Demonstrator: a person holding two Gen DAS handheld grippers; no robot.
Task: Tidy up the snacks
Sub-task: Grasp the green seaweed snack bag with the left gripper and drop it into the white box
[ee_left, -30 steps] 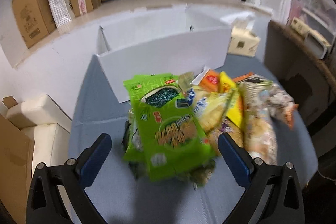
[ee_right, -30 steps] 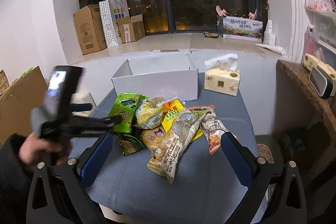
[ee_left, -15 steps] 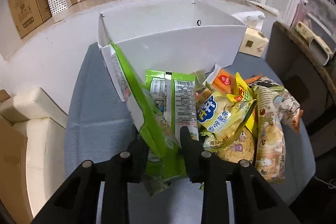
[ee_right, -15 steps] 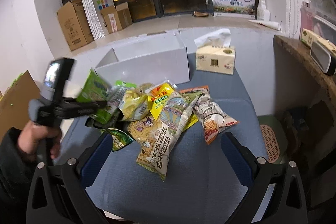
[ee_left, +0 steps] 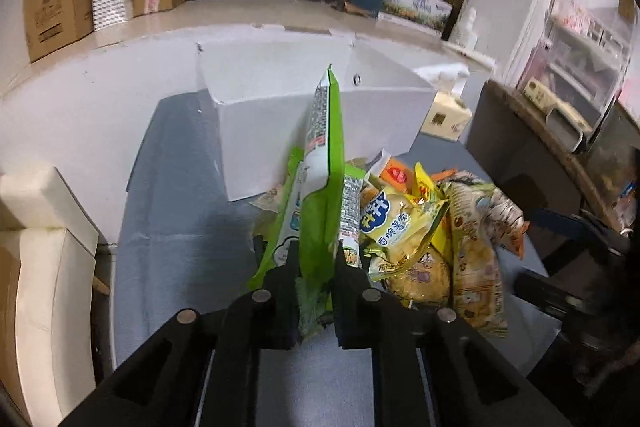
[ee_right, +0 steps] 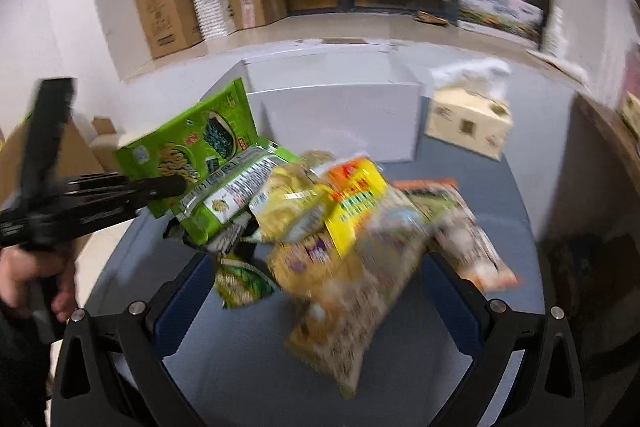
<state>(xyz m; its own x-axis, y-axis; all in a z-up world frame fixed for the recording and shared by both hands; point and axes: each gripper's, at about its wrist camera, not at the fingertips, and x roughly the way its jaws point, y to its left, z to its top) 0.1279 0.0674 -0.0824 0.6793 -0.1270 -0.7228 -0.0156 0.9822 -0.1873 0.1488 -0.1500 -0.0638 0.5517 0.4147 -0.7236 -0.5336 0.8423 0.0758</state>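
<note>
The left gripper [ee_left: 316, 267] is seen with its black fingers [ee_left: 286, 275] clamped on the near end of a green seaweed snack packet [ee_left: 322, 163]. The packet is held edge-on and nearly upright, its long axis running from the fingers up and away toward the open white cardboard box [ee_left: 320, 115]. The box stands directly beyond the packet, at the far side of the blue-grey worktop [ee_left: 180, 227], so the way to it is judged to lie straight ahead of the left gripper. From the right wrist camera the same packet is shown lifted clear of the heap, at the far left of it, and the person's hand [ee_right: 28, 275] is seen on the left gripper's handle.

The right gripper [ee_right: 316, 303] is shown with its blue-padded fingers [ee_right: 184, 299] wide apart and nothing between the pads. Just beyond them lies a blurred heap of snack bags [ee_right: 348, 235], yellow, orange and beige, with a second green packet [ee_right: 232, 195] at its left edge. The right gripper is judged the nearer one to this heap.

To the right of the box a tissue box [ee_right: 468, 123] rests on the worktop. Brown cardboard cartons [ee_right: 164, 11] are lined up on the window ledge far behind.
</note>
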